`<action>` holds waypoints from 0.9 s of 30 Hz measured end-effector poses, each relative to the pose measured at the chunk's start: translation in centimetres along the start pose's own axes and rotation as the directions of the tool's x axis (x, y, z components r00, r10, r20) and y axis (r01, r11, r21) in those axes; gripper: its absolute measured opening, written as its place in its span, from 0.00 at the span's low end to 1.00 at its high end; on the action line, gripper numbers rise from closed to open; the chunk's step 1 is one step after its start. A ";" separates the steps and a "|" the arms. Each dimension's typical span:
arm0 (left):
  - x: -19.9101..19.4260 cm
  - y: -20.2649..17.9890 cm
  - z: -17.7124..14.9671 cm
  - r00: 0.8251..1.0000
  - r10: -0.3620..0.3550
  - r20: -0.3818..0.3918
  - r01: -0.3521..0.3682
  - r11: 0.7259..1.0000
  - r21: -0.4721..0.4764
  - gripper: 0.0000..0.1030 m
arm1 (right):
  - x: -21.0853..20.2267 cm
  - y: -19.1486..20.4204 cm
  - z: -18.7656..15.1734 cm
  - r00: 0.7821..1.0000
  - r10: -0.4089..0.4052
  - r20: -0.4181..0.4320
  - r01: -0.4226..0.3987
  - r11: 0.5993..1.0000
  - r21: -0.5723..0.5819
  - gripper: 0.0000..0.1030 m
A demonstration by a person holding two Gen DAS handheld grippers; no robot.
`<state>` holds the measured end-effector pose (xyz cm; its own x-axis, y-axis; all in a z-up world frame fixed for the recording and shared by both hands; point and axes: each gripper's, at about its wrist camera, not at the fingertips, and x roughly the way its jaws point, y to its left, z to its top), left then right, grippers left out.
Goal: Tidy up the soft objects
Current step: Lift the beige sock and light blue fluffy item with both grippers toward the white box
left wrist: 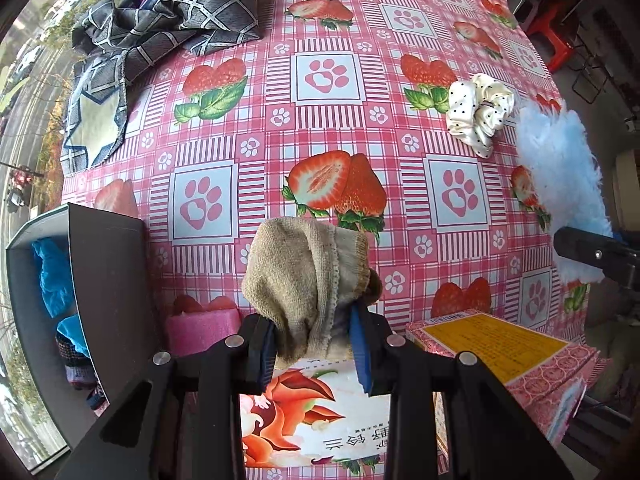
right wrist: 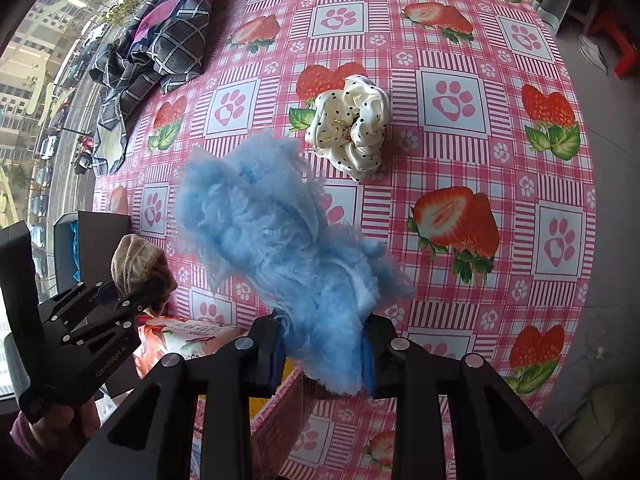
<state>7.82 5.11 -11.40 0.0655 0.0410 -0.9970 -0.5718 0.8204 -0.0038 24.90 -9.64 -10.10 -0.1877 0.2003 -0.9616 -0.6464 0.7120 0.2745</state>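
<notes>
The left tongs (left wrist: 314,344) are clenched on a beige knit sock (left wrist: 308,280), held above the tabletop's (left wrist: 360,152) near edge beside a dark box (left wrist: 104,264) holding blue cloth. The right tongs (right wrist: 324,352) grasp a fluffy blue cloth (right wrist: 276,240), lifted over the tabletop. A white polka-dot scrunchie (right wrist: 352,128) lies mid-tabletop; a plaid cloth (left wrist: 168,16) sits at the far left corner.

Each camera sits close behind its own tongs, looking steeply down onto the tablecloth (left wrist: 352,128). Both views share the dotted scrunchie (left wrist: 478,114) ahead, and apparently each other's tongs sideways.
</notes>
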 end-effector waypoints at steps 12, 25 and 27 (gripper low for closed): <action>-2.7 1.4 -4.1 0.998 -0.049 0.029 0.050 0.998 -0.025 0.34 | -3.3 0.8 -3.9 0.998 0.024 0.053 -0.027 0.999 0.046 0.30; -5.7 1.3 -8.3 0.996 -0.077 0.050 0.075 0.996 0.038 0.34 | -5.8 4.1 -7.3 0.996 0.038 0.078 -0.039 0.999 0.014 0.30; -6.1 1.1 -9.0 0.995 -0.081 0.055 0.078 0.996 0.052 0.34 | -6.2 4.6 -7.7 0.996 0.034 0.083 -0.035 0.999 0.004 0.30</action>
<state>-0.56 0.69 -5.98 0.1562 0.0054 -0.9877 -0.5217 0.8496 -0.0779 17.36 -12.78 -2.79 -0.1481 0.2795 -0.9486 -0.6365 0.7072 0.3078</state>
